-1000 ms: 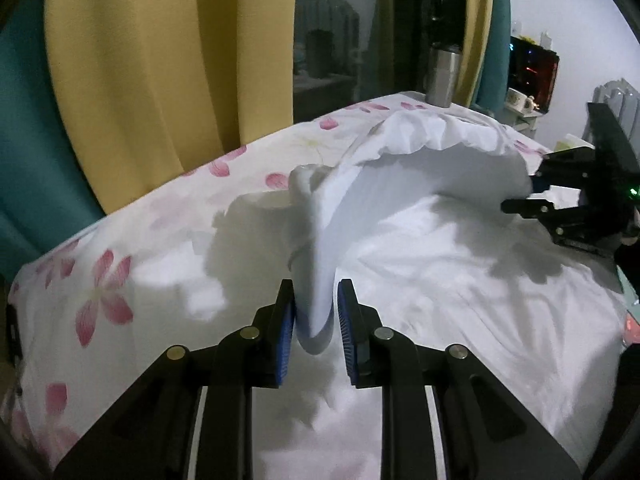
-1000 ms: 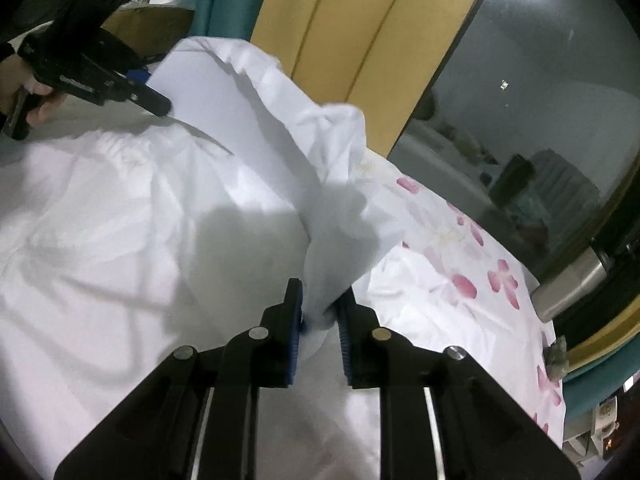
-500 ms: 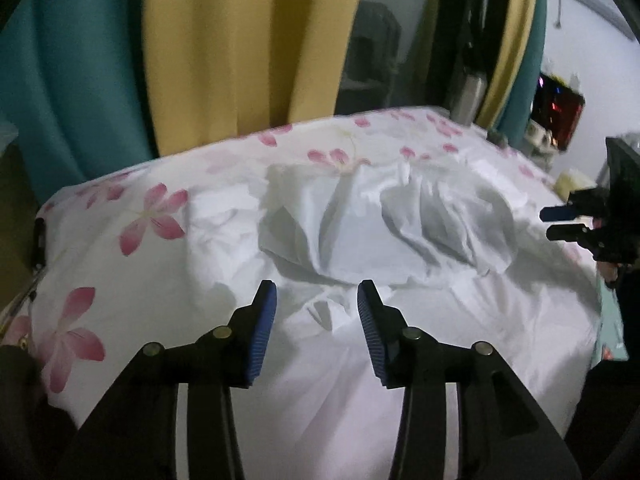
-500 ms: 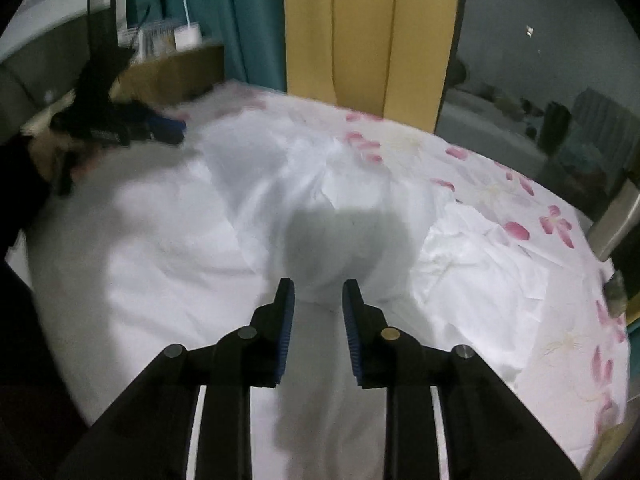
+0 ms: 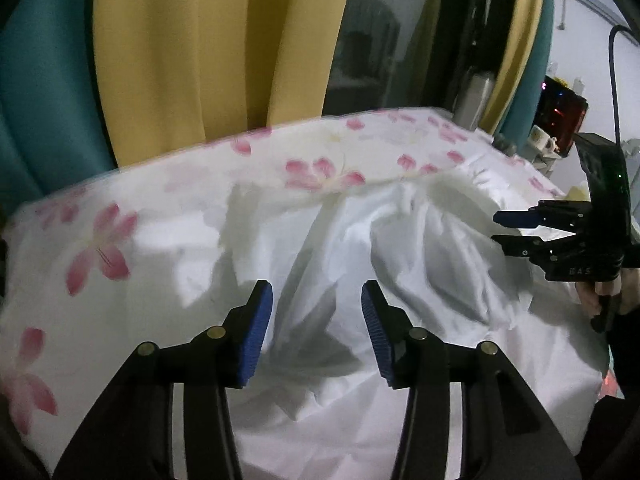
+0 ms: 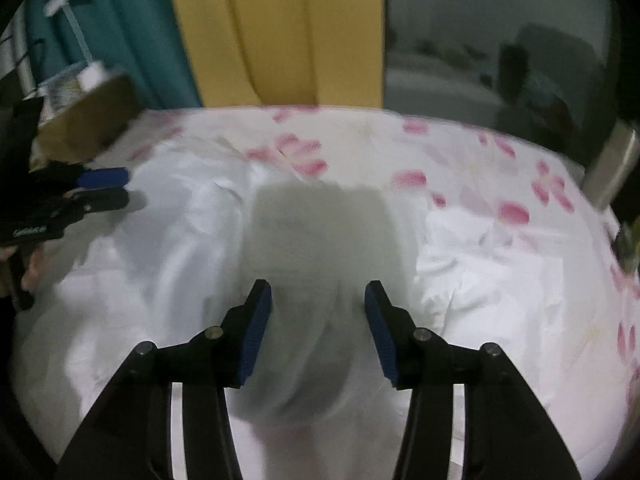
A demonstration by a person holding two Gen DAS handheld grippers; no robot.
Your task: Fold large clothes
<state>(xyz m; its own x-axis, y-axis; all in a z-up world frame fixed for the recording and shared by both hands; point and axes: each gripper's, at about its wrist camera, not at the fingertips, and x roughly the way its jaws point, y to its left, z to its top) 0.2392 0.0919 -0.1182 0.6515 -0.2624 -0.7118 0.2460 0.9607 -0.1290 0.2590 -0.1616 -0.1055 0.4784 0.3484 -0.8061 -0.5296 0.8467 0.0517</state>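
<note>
Left wrist view: our left gripper (image 5: 317, 332) hangs over the white garment (image 5: 360, 264), which lies rumpled on the flowered bedsheet (image 5: 100, 248), jaws opening and gripping nothing; farther right, our right gripper (image 5: 498, 228) is likewise opening, empty.

White garment (image 5: 400, 264) is lying crumpled on the floral sheet (image 5: 100, 248), bunching into deep folds and ridges near its far edge, spreading flatter toward the near side. Nothing is pressing or lifting it.
</note>
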